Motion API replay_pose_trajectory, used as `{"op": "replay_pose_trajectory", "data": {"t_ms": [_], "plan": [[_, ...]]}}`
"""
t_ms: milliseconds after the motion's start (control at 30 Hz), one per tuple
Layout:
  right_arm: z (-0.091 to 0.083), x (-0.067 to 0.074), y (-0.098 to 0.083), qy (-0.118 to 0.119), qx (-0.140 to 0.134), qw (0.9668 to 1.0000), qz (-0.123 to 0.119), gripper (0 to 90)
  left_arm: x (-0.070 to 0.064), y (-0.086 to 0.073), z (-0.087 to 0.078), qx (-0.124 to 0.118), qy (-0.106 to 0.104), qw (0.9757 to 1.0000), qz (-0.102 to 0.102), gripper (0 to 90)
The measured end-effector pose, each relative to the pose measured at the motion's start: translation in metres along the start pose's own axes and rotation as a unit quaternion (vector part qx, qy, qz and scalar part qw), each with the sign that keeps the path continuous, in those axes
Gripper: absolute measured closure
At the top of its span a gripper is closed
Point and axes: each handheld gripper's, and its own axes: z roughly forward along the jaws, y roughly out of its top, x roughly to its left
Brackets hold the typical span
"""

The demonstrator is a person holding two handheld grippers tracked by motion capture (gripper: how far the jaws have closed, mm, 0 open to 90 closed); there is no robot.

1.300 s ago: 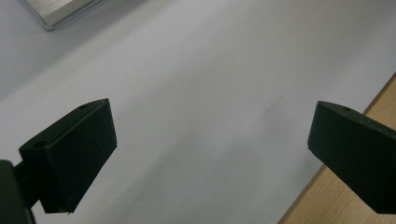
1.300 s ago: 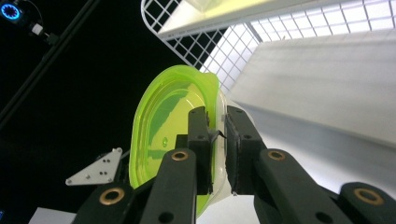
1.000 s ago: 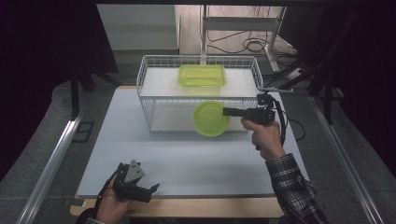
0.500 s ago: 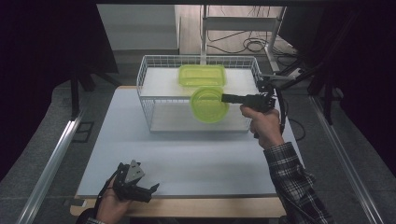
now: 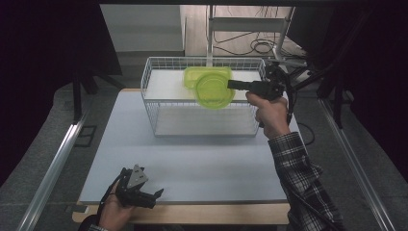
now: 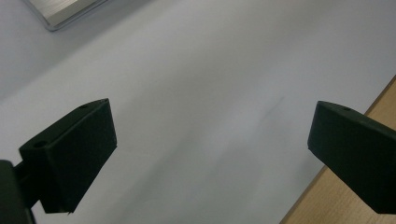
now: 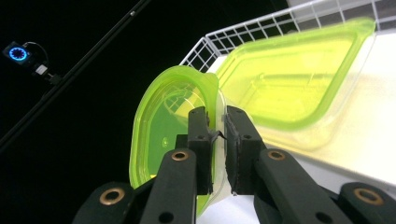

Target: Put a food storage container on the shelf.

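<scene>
Jaws: right gripper (image 5: 233, 84) is clamping the rim of the round green lidded container (image 5: 214, 90), left gripper (image 5: 156, 195) is gaping wide with nothing between | container: hanging tilted above the wire basket (image 5: 159, 103), overlapping the rectangular green container (image 5: 192, 74) lying at the basket's far side | left gripper: resting at the table (image 5: 202, 163) near-left edge.

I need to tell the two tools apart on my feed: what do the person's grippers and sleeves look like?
Both grippers are black with blocky black jaws. The left gripper carries a grey three-cornered plate on top and trails a dark cable. The right gripper is pistol-shaped, with brass-coloured pivot rings on its linkage and a black cable. The right sleeve is dark plaid.
</scene>
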Motion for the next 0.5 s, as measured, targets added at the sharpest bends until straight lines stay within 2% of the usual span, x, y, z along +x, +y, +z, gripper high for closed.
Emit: {"op": "replay_pose_trajectory", "data": {"t_ms": [133,500], "plan": [[0.003,0.003,0.010,-0.008,-0.007,0.9999,-0.004,81.2,0.001,0.000,-0.001,-0.005,-0.004,0.9999,-0.011,0.9],[0.011,0.005,0.029,-0.033,-0.021,0.9992,-0.009,81.2,0.001,0.000,-0.001,-0.005,-0.006,0.9999,-0.010,0.9]]}}
